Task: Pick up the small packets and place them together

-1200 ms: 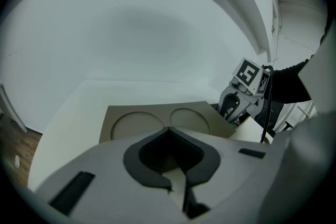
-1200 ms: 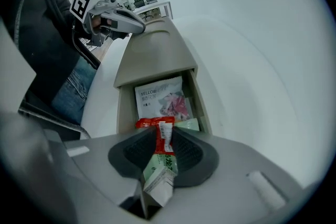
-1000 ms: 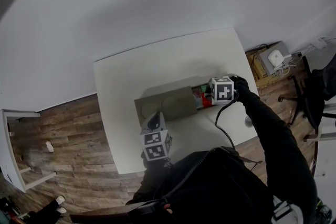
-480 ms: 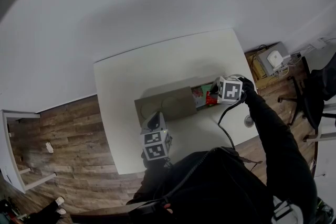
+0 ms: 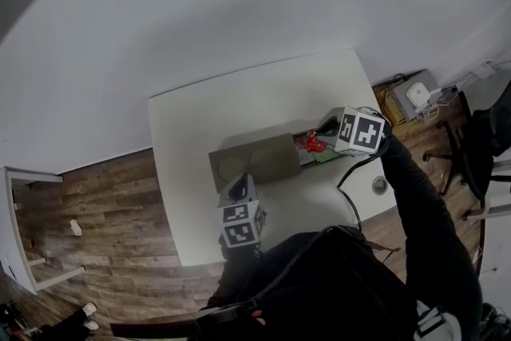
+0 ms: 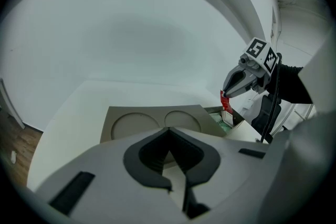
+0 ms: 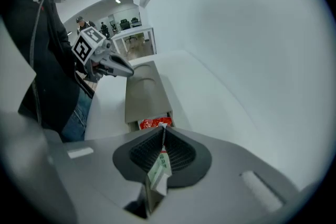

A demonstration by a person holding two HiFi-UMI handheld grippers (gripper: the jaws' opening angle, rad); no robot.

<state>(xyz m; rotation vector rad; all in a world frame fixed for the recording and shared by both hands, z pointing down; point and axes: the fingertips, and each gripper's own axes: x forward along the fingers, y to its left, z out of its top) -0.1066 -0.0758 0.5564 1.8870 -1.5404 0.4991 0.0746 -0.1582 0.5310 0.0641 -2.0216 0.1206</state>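
Right jaws: my right gripper [image 7: 161, 136] has just been closing its jaws, and they are now pressed on the held packet [image 5: 314, 144], pinching it by one edge.
Held packet: red where it hangs free below my jaw tips, in the air just above the open end of the box [image 5: 255, 160], touching nothing else.
Left jaws: my left gripper [image 6: 168, 132] has its jaw tips together with nothing between them.
Left gripper's place: low over the tabletop [image 5: 239, 108] near its front edge, just short of the box's closed part and pointing at it.
Box: flat brown cardboard, lying lengthwise along the tabletop towards the right edge; its cover bears two pressed round shapes.
Open end: the end of the box nearest the tabletop's right edge is uncovered.
Other packets: a loose red packet [image 7: 155, 123] lies in that open end, with green packets [image 6: 227, 124] beside it.
Rest of the tabletop: white, reaching back to a plain wall at its far edge.
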